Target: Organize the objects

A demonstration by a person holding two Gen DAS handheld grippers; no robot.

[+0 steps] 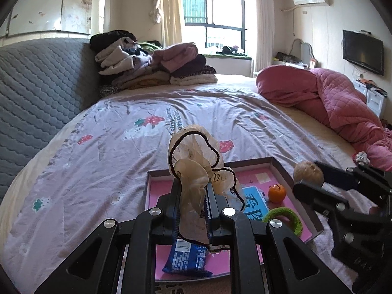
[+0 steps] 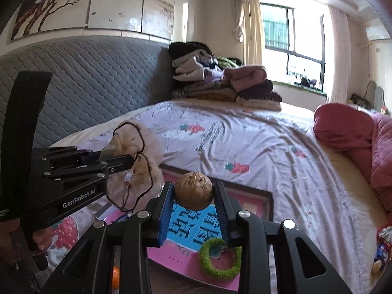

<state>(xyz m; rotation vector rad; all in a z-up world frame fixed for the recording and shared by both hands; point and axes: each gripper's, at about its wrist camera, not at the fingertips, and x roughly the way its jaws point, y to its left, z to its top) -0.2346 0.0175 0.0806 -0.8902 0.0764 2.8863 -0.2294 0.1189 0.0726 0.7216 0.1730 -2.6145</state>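
Left gripper (image 1: 193,196) is pinching a crumpled sheer scrunchie w/ dark trim (image 1: 196,152), jaws nearly shut on the fabric; I'm holding it just above the near-left part of the pink-lined tray (image 1: 281,169). Right gripper (image 2: 194,196) is clamping a round brown walnut (image 2: 193,191) between its blue pads, hanging over the tray's middle. Both loads are sitting straight ahead of their jaws, tray directly below & slightly fwd. Inside already: orange (image 1: 276,193), green ring (image 1: 286,218), blue snack pack (image 1: 186,257). Right hand's nearer the free far-right corner, so I'm judging the walnut goes there.
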